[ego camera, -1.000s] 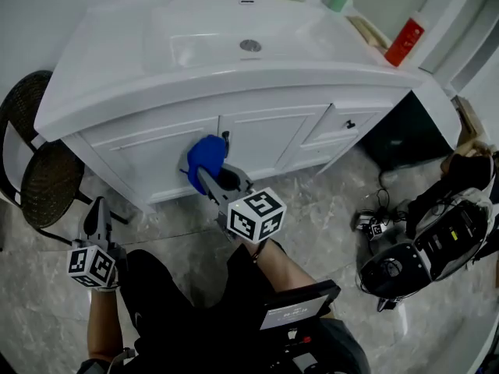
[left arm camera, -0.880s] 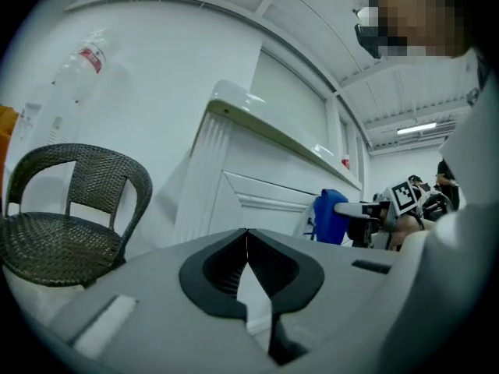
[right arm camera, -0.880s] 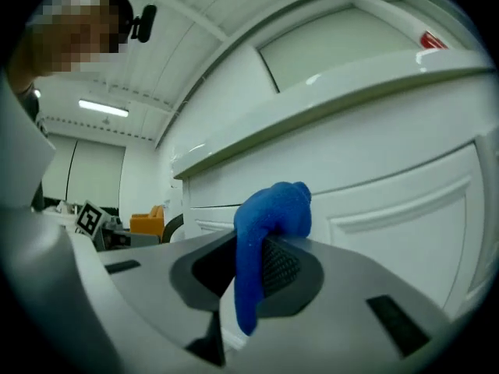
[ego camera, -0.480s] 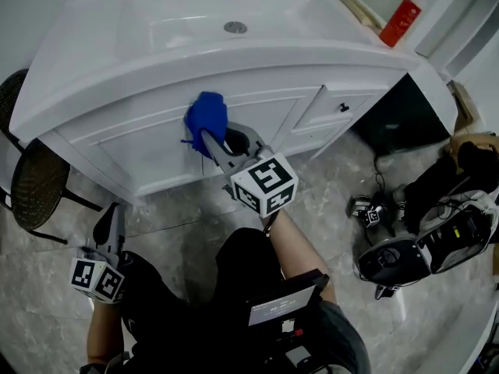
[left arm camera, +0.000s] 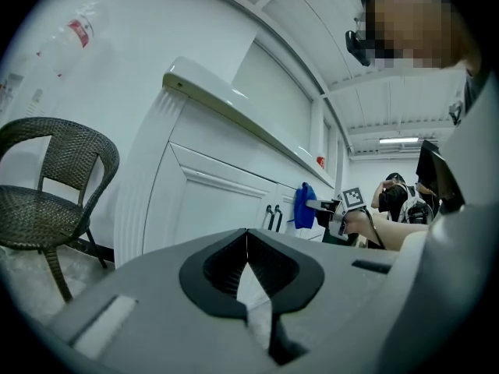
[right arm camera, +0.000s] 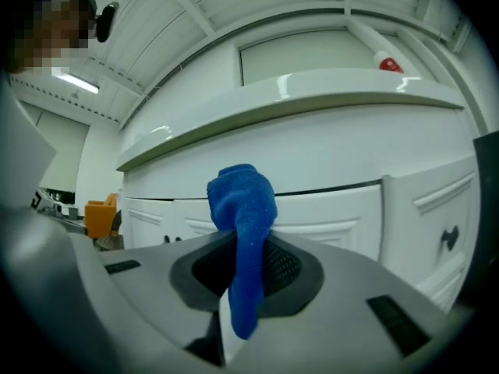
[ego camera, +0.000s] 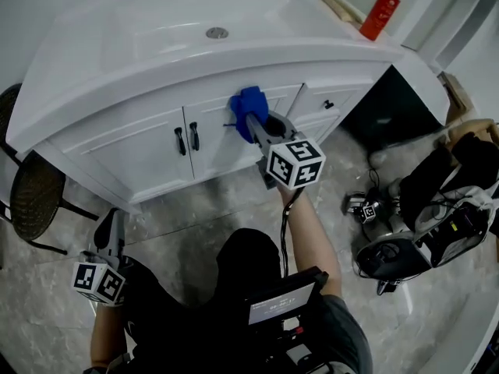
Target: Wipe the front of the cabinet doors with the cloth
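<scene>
The white cabinet has two doors [ego camera: 140, 154] with dark handles [ego camera: 185, 139] where they meet. My right gripper [ego camera: 257, 127] is shut on a blue cloth [ego camera: 249, 109] and presses it on the upper part of the right-hand door [ego camera: 222, 135]. In the right gripper view the cloth [right arm camera: 243, 209] stands bunched between the jaws of that gripper [right arm camera: 248, 275], against the door front [right arm camera: 335, 209]. My left gripper [ego camera: 107, 232] hangs low at the left, away from the cabinet. The left gripper [left arm camera: 247, 263] is shut on nothing; its view shows the cloth [left arm camera: 304, 206] far off.
A white basin top [ego camera: 93, 61] overhangs the doors, with a red bottle [ego camera: 375, 14] at its right end. A drawer with a knob [ego camera: 328, 104] sits right of the doors. A wicker chair [ego camera: 31, 201] stands left. Bags and gear [ego camera: 409, 236] lie on the floor right.
My right gripper has carried the cloth rightwards across the doors, from left of the handles to the right-hand door; the handles now show. The left gripper has stayed low.
</scene>
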Demonstrator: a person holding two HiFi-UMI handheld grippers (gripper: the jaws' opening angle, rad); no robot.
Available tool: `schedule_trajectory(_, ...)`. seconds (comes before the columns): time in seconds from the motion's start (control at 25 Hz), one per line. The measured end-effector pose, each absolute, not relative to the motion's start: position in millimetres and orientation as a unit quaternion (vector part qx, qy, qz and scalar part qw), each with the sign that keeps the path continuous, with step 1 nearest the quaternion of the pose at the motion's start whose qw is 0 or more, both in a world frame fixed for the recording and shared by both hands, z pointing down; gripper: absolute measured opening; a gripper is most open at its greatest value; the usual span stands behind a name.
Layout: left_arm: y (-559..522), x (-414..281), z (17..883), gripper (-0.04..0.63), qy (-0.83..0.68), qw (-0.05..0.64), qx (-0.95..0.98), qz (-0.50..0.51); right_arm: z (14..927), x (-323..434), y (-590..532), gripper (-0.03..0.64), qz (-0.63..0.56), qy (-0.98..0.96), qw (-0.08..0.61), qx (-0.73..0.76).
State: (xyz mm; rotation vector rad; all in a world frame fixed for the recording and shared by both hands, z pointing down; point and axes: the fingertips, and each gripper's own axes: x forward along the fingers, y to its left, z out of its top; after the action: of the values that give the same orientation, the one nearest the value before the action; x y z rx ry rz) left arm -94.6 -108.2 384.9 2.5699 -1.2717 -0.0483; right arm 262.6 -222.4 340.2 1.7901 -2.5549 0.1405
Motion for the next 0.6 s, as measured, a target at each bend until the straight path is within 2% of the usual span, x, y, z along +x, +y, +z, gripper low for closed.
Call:
schedule_trajectory(0.24,-109.2,-81.4,383.0,0.003,-0.430,0.133,0.893,-0.014,354.8,352.2,-227.2,0.052,0.027,-0.763,0.046,0.645)
schedule_trajectory(0.48,-108.7,-79.0,382.2,0.003,-0.430,0.129,0.893,-0.013,356.4,418.6,-213.7,0.052,0.075,-0.713,-0.030,0.697)
schedule_trajectory(0.6,-106.8,-78.3,382.2,0.003,-0.432,0.132,0.892,-0.011,354.0,425.1,-206.8,0.052,0.073,-0.711,-0.042,0.698)
